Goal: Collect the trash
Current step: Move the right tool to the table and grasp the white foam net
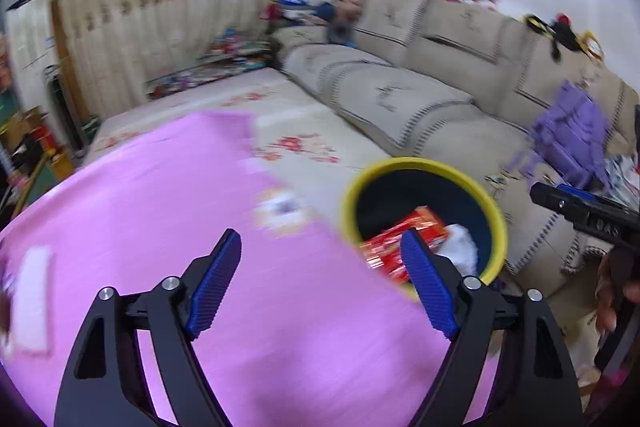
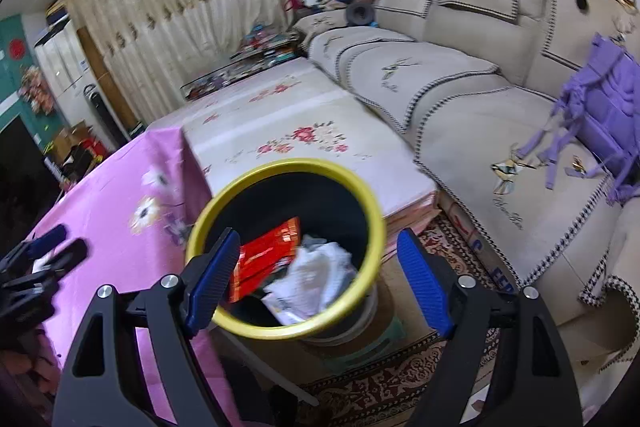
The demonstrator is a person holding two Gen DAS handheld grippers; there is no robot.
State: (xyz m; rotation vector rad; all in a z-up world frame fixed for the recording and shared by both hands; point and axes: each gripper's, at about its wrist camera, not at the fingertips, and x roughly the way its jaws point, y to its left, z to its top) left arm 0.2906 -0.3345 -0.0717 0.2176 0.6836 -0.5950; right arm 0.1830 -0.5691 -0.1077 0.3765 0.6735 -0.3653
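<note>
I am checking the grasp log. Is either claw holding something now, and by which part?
Nothing is held. The left claw and right claw are both open and empty; the red wrapper lies inside the bin.

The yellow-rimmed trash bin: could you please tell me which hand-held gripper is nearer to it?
Right. The right hand-held gripper hovers open directly over the yellow-rimmed trash bin; the left hand-held gripper is beside it, over the pink tablecloth.

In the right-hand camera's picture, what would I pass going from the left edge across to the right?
The other claw at the left edge → pink flowered tablecloth → yellow-rimmed bin holding a red wrapper and then white crumpled paper → beige sofa → purple bag.
</note>
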